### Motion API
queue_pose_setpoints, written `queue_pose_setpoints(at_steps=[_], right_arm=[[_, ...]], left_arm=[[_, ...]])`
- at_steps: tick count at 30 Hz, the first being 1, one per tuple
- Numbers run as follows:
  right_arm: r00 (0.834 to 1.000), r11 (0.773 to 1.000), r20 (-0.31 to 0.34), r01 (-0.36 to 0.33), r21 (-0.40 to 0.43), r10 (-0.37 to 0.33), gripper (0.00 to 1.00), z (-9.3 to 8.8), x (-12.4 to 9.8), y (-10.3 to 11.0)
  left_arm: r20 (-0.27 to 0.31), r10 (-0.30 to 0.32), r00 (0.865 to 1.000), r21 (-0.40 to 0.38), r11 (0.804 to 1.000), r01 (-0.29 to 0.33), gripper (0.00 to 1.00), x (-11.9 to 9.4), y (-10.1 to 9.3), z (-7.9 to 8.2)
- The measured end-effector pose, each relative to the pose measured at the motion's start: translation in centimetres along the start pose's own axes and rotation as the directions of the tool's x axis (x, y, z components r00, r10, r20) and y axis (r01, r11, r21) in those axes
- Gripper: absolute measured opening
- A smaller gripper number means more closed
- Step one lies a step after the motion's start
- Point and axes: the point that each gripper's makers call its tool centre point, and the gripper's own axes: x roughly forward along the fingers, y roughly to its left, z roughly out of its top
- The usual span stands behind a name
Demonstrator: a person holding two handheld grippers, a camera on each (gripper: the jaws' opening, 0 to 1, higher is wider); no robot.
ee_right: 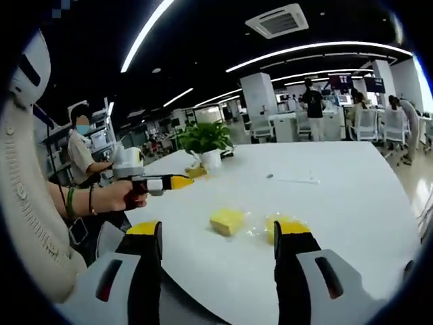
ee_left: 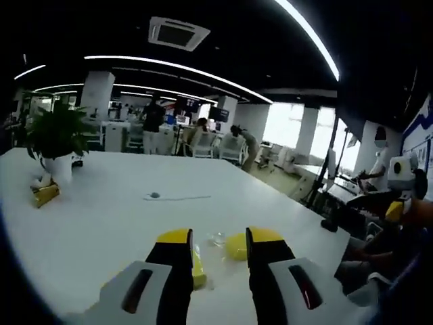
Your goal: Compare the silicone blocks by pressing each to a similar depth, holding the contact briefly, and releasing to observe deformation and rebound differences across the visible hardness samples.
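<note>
Two yellow silicone blocks lie on the white table (ee_left: 101, 223). In the left gripper view one block (ee_left: 236, 246) sits by my right jaw's tip and the other (ee_left: 199, 268) is half hidden behind the left jaw, with clear wrapping (ee_left: 216, 238) between them. My left gripper (ee_left: 220, 238) is open, with nothing held. In the right gripper view a bare block (ee_right: 226, 221) lies ahead between the jaws, and a wrapped one (ee_right: 270, 225) peeks out beside the right jaw. My right gripper (ee_right: 218, 230) is open and holds nothing. A hand holds the left gripper (ee_right: 181, 181) at the left.
A potted plant in a white pot (ee_left: 57, 139) (ee_right: 206, 143) stands at the table's far end, with a small yellow item (ee_left: 46, 195) beside it. A small object with a thin cable (ee_left: 155, 196) lies mid-table. People, chairs and desks fill the office behind.
</note>
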Motion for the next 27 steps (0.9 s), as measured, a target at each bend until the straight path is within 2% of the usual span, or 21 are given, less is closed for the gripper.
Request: queue_pose_setpoints(at_steps=[3,6,9,12,15,16,18,24,25,27], right_arm=[[0.998,1.000,0.053,-0.022,0.022,0.021,0.73,0.2,0.6,1.1],[0.998,0.998,0.056,-0.026,0.049,0.023,0.84,-0.8,1.3,2.1],[0.997,0.997,0.064,-0.049,0.062,0.045,0.87,-1.5,1.7,3.4],[0.998,0.993,0.049,-0.054,0.102,0.049,0.95,-2.6,2.3,4.0],[0.998,0.993,0.033,-0.048,0.108,0.045,0.96,-3.5,2.7,4.4],[0.998,0.993,0.035,-0.050,0.111,0.046,0.96,-3.7,2.7,4.5],[0.998,0.988,0.027,-0.065,0.136,0.062,0.96,-4.1,3.0,4.9],[0.998,0.991,0.026,-0.057,0.120,0.054,0.89,-5.3,3.2,5.1],[0.999,0.992,0.020,-0.052,0.112,0.050,0.90,-5.6,3.3,5.0],[0.999,0.995,-0.012,-0.035,0.088,0.036,0.84,-6.3,3.3,5.1]], left_arm=[[0.052,0.034,0.998,0.012,0.999,-0.035,0.47,-3.1,1.4,0.4],[0.048,0.045,0.998,-0.001,0.999,-0.045,0.50,-6.4,2.4,-0.3],[0.041,0.056,0.998,-0.002,0.998,-0.056,0.55,-8.9,3.0,-0.8],[0.031,0.069,0.997,0.007,0.998,-0.069,0.66,-10.7,3.5,-1.2],[0.023,0.105,0.994,0.051,0.993,-0.106,0.83,-12.6,4.5,-1.7],[0.024,0.102,0.995,0.055,0.993,-0.103,0.88,-12.9,4.5,-1.7],[0.012,0.083,0.996,0.054,0.995,-0.083,0.90,-13.5,4.5,-2.1],[-0.048,0.054,0.997,0.034,0.998,-0.053,0.98,-13.7,4.1,-3.6],[-0.050,0.038,0.998,0.041,0.999,-0.036,0.97,-13.6,3.8,-3.8],[-0.085,0.027,0.996,0.035,0.999,-0.024,0.88,-13.5,3.4,-4.5]])
